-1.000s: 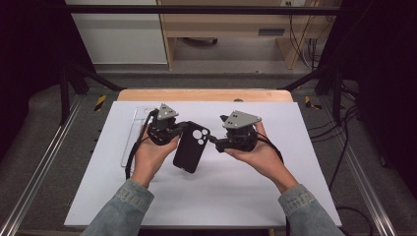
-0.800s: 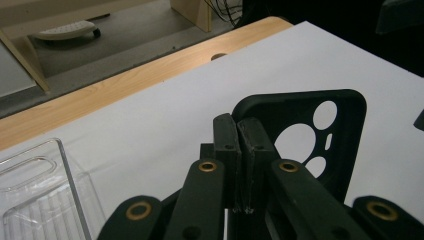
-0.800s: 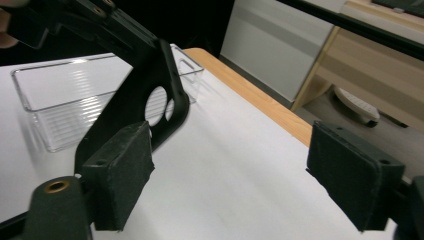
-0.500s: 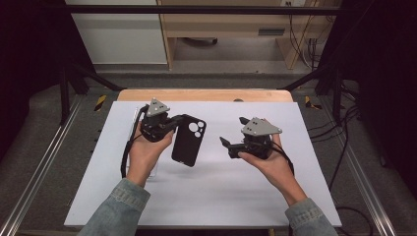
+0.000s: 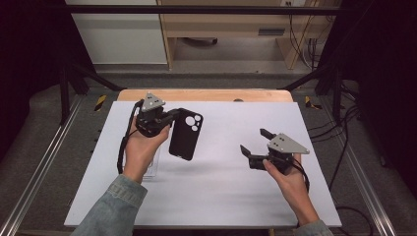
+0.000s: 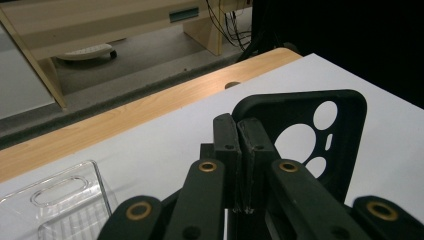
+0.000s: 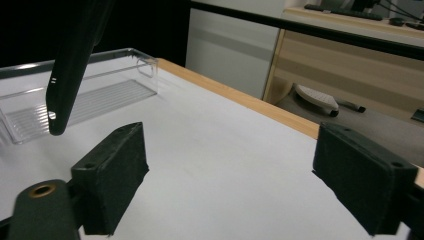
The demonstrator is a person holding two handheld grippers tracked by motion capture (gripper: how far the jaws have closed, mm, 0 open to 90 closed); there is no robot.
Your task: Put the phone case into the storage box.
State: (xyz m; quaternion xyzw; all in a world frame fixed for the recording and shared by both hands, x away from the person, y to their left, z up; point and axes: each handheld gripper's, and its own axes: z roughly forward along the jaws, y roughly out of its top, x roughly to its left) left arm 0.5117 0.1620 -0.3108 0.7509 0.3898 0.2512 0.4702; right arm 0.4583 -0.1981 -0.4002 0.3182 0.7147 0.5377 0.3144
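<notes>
Above the table [image 5: 206,201] my left gripper [image 5: 169,119] pinched the black phone case [image 5: 186,133] by its edge, hanging clear, while my right gripper [image 5: 254,141], jaws just widened, held nothing.

Left claw [image 5: 173,118] clamped, right claw [image 5: 254,142] agape

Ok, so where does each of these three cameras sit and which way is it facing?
High view: above the person's side, looking forward and down at the white table; both forearms, left claw, right claw.
Left gripper view: rides the left claw, shut on the black phone case.
Right gripper view: rides the right claw, open, facing the clear tray.
Shared: the phone case shows in all three.
</notes>
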